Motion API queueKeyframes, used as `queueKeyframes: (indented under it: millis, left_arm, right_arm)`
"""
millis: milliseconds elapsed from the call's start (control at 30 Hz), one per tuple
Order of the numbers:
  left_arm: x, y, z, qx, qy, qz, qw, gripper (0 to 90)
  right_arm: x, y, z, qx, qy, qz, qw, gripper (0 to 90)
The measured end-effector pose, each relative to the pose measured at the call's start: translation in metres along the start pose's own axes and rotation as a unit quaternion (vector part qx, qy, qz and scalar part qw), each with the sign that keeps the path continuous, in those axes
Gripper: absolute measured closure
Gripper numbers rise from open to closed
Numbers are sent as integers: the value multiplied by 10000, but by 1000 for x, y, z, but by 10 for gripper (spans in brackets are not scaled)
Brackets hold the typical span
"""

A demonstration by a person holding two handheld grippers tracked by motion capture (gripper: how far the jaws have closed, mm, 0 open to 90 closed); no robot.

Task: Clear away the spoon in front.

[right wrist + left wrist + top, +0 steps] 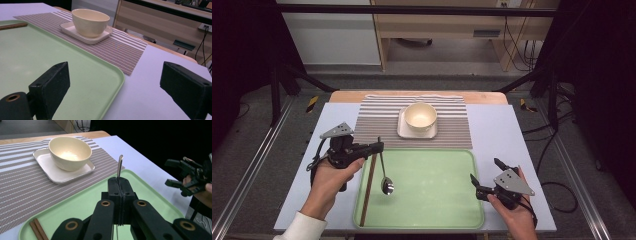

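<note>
While your left gripper (373, 148) pinches the spoon (384, 172), slick, stiff steel, mid-handle, your right gripper (486, 180) gapes empty.

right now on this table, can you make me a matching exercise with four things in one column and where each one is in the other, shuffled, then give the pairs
Things:
1. spoon
2. bowl
3. chopsticks
4. right gripper

Places or states:
A. lying along the left side of the green tray
B. open, at the tray's right edge
C. pinched by its handle in the shut left gripper
D. standing on the white square plate on the striped mat

Pairs: 1-C, 2-D, 3-A, 4-B
</note>
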State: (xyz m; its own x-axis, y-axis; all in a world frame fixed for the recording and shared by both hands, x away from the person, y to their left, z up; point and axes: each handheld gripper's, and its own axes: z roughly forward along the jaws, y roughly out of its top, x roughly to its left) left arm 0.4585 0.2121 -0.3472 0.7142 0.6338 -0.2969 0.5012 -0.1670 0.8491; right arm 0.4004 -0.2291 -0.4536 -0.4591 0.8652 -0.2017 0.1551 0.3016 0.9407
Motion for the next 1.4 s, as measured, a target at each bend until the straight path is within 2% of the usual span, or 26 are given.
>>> queueKeyframes:
  millis: [367, 533, 800, 933, 1033, 1100, 1167, 1300, 1400]
  left_arm:
    - [7, -14, 2, 503, -115, 4, 9987, 896]
    - [7, -23, 3, 601, -132, -6, 9981, 896]
    - [1, -35, -2, 857, -341, 82, 9957, 896]
    - [0, -38, -4, 896, -353, 74, 9953, 896]
    - [3, -42, -3, 1008, -316, -37, 9944, 896]
    - [6, -43, -1, 1041, -214, -161, 9942, 896]
    - [9, -45, 2, 1081, -220, -280, 9935, 896]
    - [12, -46, 5, 1152, -269, -390, 9922, 895]
    - [15, -46, 7, 1214, -193, -534, 9910, 894]
  right_arm:
    - [0, -1, 1, 55, -5, 11, 10000, 91]
    - [0, -1, 1, 64, 4, 9, 10000, 90]
    - [0, -2, 3, 83, -4, 16, 10000, 90]
    - [0, -3, 4, 126, -5, 23, 9999, 90]
    - [1, -3, 5, 141, -8, 11, 9999, 89]
    - [2, -3, 5, 151, -1, 12, 9999, 89]
    - [2, -3, 5, 148, 1, 12, 9999, 89]
    - [1, -3, 5, 138, 2, 32, 9999, 89]
    - [0, -3, 5, 137, 7, 37, 9999, 89]
